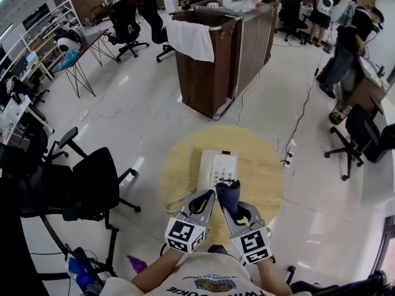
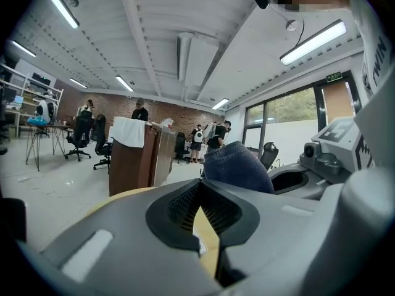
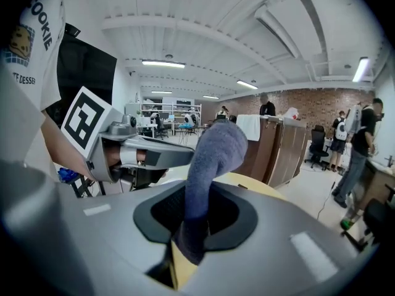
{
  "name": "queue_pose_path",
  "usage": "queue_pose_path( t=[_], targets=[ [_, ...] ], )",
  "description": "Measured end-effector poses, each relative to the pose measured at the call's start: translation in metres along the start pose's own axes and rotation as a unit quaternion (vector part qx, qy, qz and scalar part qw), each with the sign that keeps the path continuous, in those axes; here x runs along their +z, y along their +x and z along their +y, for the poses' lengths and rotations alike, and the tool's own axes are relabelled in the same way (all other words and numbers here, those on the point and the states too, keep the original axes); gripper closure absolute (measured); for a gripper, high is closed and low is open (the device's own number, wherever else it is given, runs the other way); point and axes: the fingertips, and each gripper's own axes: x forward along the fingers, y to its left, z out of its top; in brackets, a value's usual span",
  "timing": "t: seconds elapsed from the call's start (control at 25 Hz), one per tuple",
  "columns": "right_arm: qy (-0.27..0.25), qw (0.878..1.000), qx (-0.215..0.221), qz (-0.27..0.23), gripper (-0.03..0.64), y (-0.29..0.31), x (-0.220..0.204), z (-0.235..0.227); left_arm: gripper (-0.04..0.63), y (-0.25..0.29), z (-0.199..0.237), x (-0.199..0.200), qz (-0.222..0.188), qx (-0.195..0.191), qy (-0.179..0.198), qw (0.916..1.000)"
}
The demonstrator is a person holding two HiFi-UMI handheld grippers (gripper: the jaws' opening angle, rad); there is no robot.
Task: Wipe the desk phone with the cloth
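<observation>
We hold the right gripper point(image 1: 228, 206) clamped on a dark blue cloth point(image 1: 228, 191). In the right gripper view the jaws pinch its lower end, and the rest stands up above them in a thick, rounded fold point(image 3: 213, 151). The left gripper point(image 1: 207, 195) carries nothing. In its own view its jaws meet at the tips with only a sliver of tabletop showing beneath them. Both grippers sit side by side over the near edge of the round wooden table point(image 1: 266, 165), tips pointing at the phone.

The white desk phone point(image 1: 217, 167) lies about the middle of the table, its near end just beyond the cloth. Its coiled cord point(image 1: 178, 200) trails toward the near left edge.

We judge the cloth to be soft and floppy. It will drape over the keys and fold under pressure, so the hold low on it suits us, leaving a padded fold free to drag across the plastic. The phone looks light, with a smooth hard shell, so it may well slide on the wood under a firm stroke. The handset may also lift or shift in its cradle. The empty left gripper could steady the body along its left side, clear of the keys, while the cloth works from the near end toward the far edge.
</observation>
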Motion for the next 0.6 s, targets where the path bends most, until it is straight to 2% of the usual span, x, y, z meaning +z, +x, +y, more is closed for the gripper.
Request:
queue_pose_path(
  t=[0.28, 0.6],
  targets=[
    [0.001, 0.999, -0.042, -0.001, 0.549, -0.001, 0.009, 0.034, 0.603, -0.038, 0.004, 0.0, -0.015, -0.032, 0.009, 0.9993],
    [0.031, 0.994, -0.103, -0.012, 0.549, -0.012, 0.015, 0.094, 0.603, -0.098, 0.007, 0.0, -0.035, -0.069, 0.001, 0.997]
  ],
)
